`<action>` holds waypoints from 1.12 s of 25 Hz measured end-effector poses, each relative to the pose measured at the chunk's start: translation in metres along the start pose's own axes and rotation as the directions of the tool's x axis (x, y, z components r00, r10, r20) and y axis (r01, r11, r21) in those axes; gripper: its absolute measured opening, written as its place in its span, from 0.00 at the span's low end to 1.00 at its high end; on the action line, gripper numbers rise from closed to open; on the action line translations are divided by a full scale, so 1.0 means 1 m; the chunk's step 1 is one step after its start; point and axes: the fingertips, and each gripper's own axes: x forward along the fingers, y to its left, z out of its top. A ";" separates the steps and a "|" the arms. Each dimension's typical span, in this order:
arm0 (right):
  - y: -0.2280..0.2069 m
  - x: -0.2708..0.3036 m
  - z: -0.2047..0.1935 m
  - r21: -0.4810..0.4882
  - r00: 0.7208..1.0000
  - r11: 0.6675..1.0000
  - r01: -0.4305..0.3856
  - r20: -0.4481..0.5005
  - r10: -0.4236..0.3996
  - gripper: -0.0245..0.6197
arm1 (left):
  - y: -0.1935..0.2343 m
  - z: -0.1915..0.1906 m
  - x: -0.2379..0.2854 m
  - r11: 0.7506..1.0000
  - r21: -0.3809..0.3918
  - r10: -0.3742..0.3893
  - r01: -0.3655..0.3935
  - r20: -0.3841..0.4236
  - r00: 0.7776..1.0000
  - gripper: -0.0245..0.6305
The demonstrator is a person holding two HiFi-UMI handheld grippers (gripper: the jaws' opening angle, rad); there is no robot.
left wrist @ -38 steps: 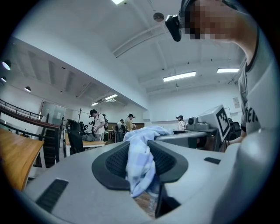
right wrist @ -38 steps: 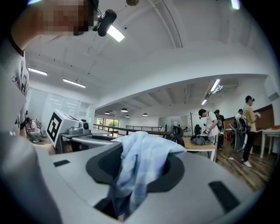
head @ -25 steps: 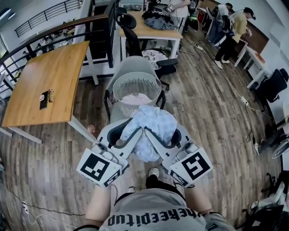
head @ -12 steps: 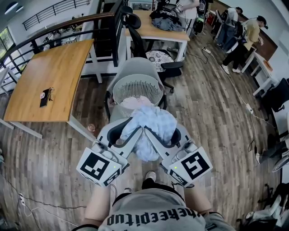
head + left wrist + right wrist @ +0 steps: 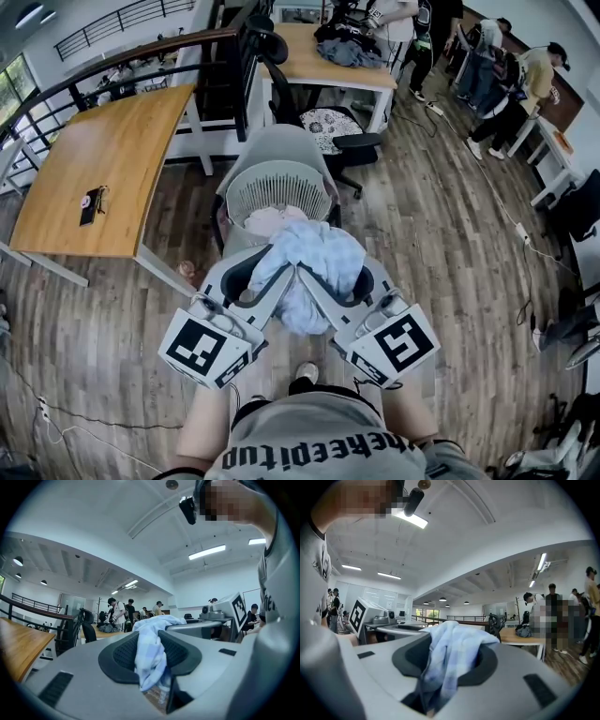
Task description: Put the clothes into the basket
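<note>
Left tool (image 5: 258,277) and right tool (image 5: 349,279) both pinch the blue garment (image 5: 314,255) near the basket (image 5: 281,186); next, carry it farther over the rim and release.

On my head view the blue checked garment (image 5: 314,262) covers the near rim of the basket (image 5: 281,183), so I can't tell whether cloth touches it. The pale clothes (image 5: 267,220) inside show only in part. The grey chair (image 5: 281,141) by the basket is mostly hidden. A small dark thing (image 5: 91,206) on the wooden desk (image 5: 112,159) is too small to name. In both gripper views the garment's lower end drops out of sight between the jaws.
</note>
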 end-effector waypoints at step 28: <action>-0.043 0.000 -0.017 0.061 0.999 0.997 -0.044 0.015 0.043 0.27 | 0.002 -0.014 0.041 0.999 0.000 0.052 -0.052 -0.046 0.998 0.24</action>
